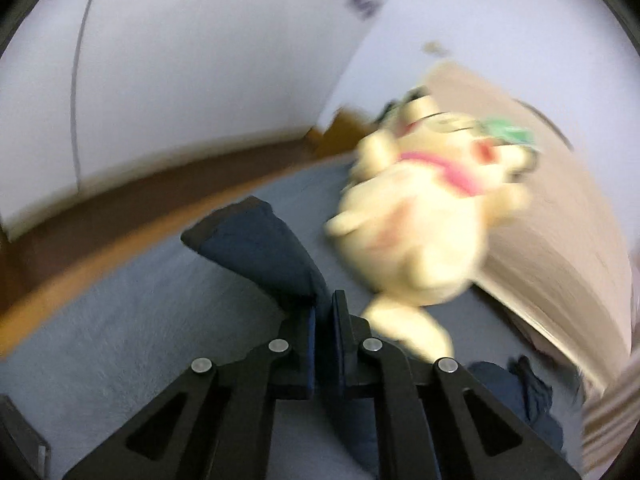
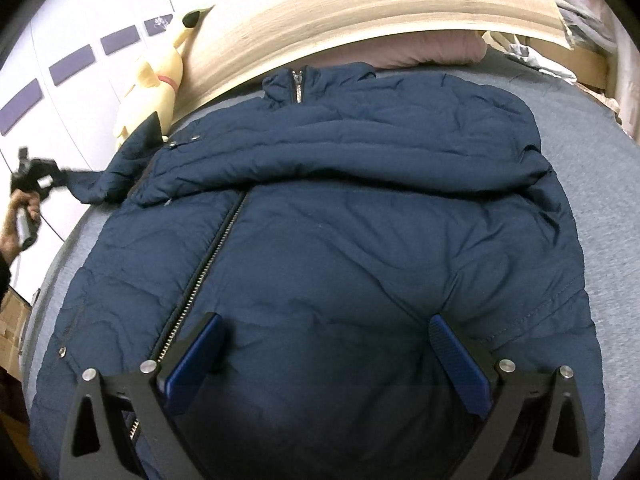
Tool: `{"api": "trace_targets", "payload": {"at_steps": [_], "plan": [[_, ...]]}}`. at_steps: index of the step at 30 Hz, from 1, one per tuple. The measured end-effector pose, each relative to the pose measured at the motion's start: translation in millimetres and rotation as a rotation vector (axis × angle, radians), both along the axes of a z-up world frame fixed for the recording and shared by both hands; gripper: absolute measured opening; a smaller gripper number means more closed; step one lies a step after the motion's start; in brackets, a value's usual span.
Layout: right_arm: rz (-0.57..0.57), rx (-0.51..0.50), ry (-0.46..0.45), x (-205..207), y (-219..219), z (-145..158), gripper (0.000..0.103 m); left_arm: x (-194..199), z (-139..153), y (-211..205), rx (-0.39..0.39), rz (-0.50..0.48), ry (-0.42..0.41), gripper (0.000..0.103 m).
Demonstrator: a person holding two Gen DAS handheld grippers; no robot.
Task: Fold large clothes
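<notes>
A navy padded jacket (image 2: 340, 240) lies front up on the grey bed sheet (image 2: 608, 200), its zipper (image 2: 208, 264) running down the left half. One sleeve (image 2: 380, 152) is folded across the chest. The other sleeve (image 2: 116, 168) stretches out to the left, where a hand holds my left gripper (image 2: 38, 178) at its end. In the left wrist view my left gripper (image 1: 324, 308) is shut on that sleeve's cuff (image 1: 256, 248), which sticks up and left from the jaws. My right gripper (image 2: 324, 320) hovers open just over the jacket's lower front, nothing between its fingers.
A cream plush toy (image 1: 420, 208) (image 2: 156, 80) lies against the wooden headboard (image 2: 360, 12) at the bed's far left corner. A pink pillow (image 2: 420, 52) sits behind the collar. The bed's wooden side rail (image 1: 100, 264) runs along a white wall. Cardboard boxes (image 2: 12, 320) stand at the left.
</notes>
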State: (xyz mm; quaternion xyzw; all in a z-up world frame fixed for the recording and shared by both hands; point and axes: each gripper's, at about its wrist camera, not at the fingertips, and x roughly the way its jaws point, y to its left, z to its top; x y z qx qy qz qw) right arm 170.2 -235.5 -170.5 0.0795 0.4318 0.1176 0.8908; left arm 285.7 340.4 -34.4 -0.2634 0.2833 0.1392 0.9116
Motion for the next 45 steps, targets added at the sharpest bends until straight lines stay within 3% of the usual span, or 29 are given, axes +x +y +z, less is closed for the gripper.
{"api": "trace_targets", "payload": {"at_steps": [6, 11, 15, 18, 21, 25, 26, 28, 29, 31, 32, 37, 41, 45], "plan": [[-0.001, 0.019, -0.002, -1, -2, 0, 0.103, -18, 91, -99, 0.168, -0.180, -0.175, 0.007], [-0.002, 0.038, -0.004, -2, -3, 2, 0.103, -17, 123, -200, 0.228, -0.367, -0.235, 0.007], [-0.002, 0.056, -0.006, -2, -5, 3, 0.103, -11, 117, -272, 0.246, -0.492, -0.220, 0.007], [-0.002, 0.072, -0.008, -2, -6, 4, 0.103, -2, 97, -326, 0.261, -0.570, -0.175, 0.007], [-0.003, 0.088, -0.010, -2, -8, 4, 0.103, 7, 69, -372, 0.313, -0.657, -0.085, 0.012], [-0.003, 0.106, -0.013, -2, -10, 4, 0.103, 23, 27, -414, 0.336, -0.784, 0.130, 0.021], [-0.003, 0.109, -0.013, -2, -10, 5, 0.103, 27, 15, -419, 0.325, -0.815, 0.207, 0.022], [-0.003, 0.113, -0.013, -1, -10, 5, 0.103, 27, 4, -422, 0.287, -0.840, 0.257, 0.029], [-0.003, 0.115, -0.014, -1, -10, 5, 0.103, 28, 0, -420, 0.248, -0.856, 0.290, 0.037], [-0.003, 0.108, -0.012, -1, -8, 6, 0.103, 25, 4, -413, 0.170, -0.860, 0.291, 0.070], [-0.003, 0.106, -0.011, -1, -8, 6, 0.103, 20, 10, -410, 0.139, -0.850, 0.270, 0.074], [-0.002, 0.108, -0.009, -1, -9, 7, 0.103, 5, 52, -395, 0.054, -0.832, 0.133, 0.075], [-0.014, 0.169, 0.021, 2, -21, 15, 0.102, -29, 78, -345, 0.098, -0.715, -0.001, 0.076], [-0.039, 0.368, -0.027, 9, -39, 58, 0.102, -56, 58, -281, 0.166, -0.540, -0.018, 0.077]]}}
